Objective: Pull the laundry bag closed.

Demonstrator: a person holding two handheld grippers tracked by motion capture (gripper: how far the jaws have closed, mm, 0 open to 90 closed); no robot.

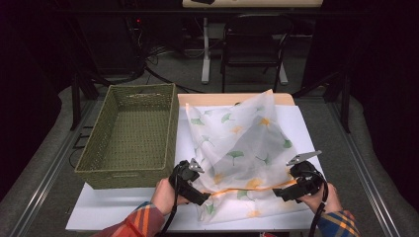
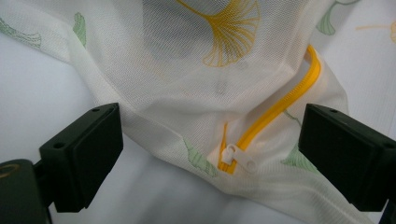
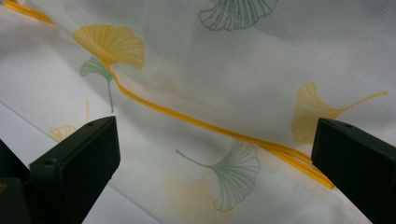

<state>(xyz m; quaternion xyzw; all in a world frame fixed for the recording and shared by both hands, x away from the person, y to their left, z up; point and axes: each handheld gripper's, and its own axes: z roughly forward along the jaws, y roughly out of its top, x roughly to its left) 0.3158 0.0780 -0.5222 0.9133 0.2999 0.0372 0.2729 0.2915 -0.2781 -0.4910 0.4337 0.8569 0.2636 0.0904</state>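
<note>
table (image 1: 123, 207): white top, person's side at the bottom of the high view; carries everything below.
basket (image 1: 129, 136): green woven, rectangular, on the table's left half, nothing in it; just left of the bag, not touching it as far as I can tell.
mesh bag (image 1: 242, 148): big sheer white pouch with ginkgo leaf print, lying on the table right of the basket, far corner puffed up, near edge crumpled by both grippers.
bag handling: judged very light, limp, no stiffness, will sag and fold when lifted; mesh looks fairly grippy but thin, could snag or slip out of a shallow pinch.
zipper (image 1: 252, 188): yellow, runs across the near part of the bag between the 2 grippers; looks closed along the stretch seen in the right gripper view (image 3: 196, 120).
left gripper (image 1: 196, 193): jaws wide apart, nothing pinched; bag fabric and zipper end lie between them, in front.
right gripper (image 1: 282, 192): jaws spread wide too, holding nothing; zipper line crosses the gap beyond the pads.
zipper pull (image 2: 238, 156): small white tab at the zipper's end, flat on the mesh, between the left jaws, nearer the right-hand one.
where to grip: judged best on the zipper tape or seam, firmer than bare mesh; 1 gripper on the pull, 1 pinching the tape alongside to hold tension.
risk: single-layer mesh pinch likely bunches.
</note>
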